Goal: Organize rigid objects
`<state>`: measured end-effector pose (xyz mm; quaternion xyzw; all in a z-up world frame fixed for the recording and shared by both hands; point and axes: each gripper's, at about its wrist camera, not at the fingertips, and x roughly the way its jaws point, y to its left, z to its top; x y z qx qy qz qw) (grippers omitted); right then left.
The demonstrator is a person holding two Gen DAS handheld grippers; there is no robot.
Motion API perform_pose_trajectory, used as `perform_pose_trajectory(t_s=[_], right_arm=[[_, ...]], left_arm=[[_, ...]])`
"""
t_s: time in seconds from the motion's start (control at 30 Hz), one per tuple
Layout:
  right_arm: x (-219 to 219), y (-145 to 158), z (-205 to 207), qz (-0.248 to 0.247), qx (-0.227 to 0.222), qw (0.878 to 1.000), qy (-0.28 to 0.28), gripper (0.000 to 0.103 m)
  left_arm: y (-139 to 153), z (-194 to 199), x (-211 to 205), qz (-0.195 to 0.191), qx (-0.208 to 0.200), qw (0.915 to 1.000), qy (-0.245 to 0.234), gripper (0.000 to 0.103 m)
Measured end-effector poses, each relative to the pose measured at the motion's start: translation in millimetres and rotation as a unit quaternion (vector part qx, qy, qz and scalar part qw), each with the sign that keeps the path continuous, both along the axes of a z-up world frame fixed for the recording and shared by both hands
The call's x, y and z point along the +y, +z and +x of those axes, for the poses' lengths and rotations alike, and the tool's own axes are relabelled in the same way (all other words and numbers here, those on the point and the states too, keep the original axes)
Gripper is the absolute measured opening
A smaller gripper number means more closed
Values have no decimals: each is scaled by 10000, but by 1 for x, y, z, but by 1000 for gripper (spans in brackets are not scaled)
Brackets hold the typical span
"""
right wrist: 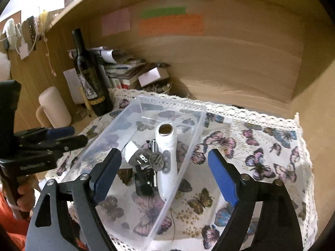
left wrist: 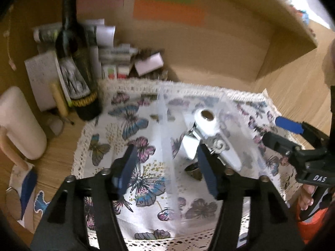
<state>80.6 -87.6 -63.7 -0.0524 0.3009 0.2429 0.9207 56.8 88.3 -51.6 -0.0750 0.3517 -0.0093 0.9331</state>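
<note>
A clear plastic box (right wrist: 146, 113) on the butterfly-printed, lace-edged cloth (right wrist: 261, 146) holds a smooth white handheld device (right wrist: 167, 156). Both grippers, left (left wrist: 165, 167) and right (right wrist: 165, 177), have fingers spread, empty.

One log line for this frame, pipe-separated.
left gripper open, empty | right gripper open, empty | white handheld device, metal parts in clear plastic bin | butterfly cloth

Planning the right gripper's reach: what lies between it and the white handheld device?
Only the clear plastic bin's near wall stands between the open right gripper and the white handheld device, as the right wrist view shows.
</note>
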Motion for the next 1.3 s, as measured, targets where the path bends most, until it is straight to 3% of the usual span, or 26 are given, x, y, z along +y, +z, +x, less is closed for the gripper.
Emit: perform_pose_trajectory(t_s=[0.17, 0.4, 0.8, 1.3], right_arm=[[-17, 10, -24, 126, -462, 9986, -215, 102], [-37, 26, -56, 303, -986, 9936, -453, 103], [-46, 35, -85, 424, -1414, 9876, -531, 103], [-46, 39, -88, 466, -1510, 9859, -555, 103]], left_arm=[[25, -29, -18, 330, -725, 9968, 38, 82], [45, -64, -44, 654, -1502, 9865, 47, 100], [54, -80, -60, 626, -1858, 9806, 18, 102], [57, -80, -61, 626, -1935, 9791, 28, 102]])
